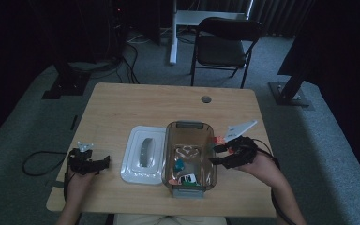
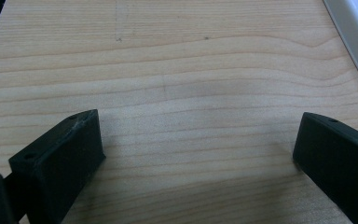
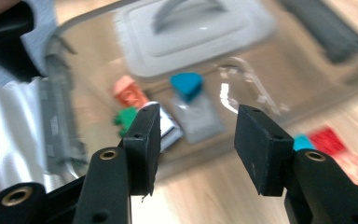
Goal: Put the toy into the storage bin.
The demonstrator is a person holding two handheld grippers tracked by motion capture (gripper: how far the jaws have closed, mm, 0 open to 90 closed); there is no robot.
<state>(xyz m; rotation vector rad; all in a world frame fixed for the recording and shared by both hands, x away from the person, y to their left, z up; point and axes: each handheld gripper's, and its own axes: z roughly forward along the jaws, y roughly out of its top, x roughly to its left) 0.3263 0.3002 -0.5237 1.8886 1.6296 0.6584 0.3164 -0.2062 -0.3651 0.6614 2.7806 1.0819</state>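
From the high view I see a clear plastic box with grey end latches (image 1: 190, 157) standing on the pale wooden bench (image 1: 122, 105), its white lid with a grey handle (image 1: 143, 153) lying just beside it on the left. Small coloured packets (image 1: 183, 174) lie in the box. My right hand-held gripper (image 1: 214, 153) hovers at the box's right rim, jaws parted with nothing between them. A few more packets (image 1: 219, 139) lie on the bench near that rim. My left hand-held gripper (image 1: 107, 161) rests well to the left of the lid.

In the left gripper view, the jaws stand spread wide over bare bench, with the lid's white edge (image 2: 356, 32) at the top right corner.

In the right gripper view, the jaws are partly open and empty, looking into the box at an orange packet (image 3: 129, 92), a teal-capped silver sachet (image 3: 193, 105) and a green piece (image 3: 123, 117). A red packet (image 3: 333, 142) lies outside the wall.

I judge that I am filling the box. Next I should swing right to the loose packets, open wider and pinch one flat.
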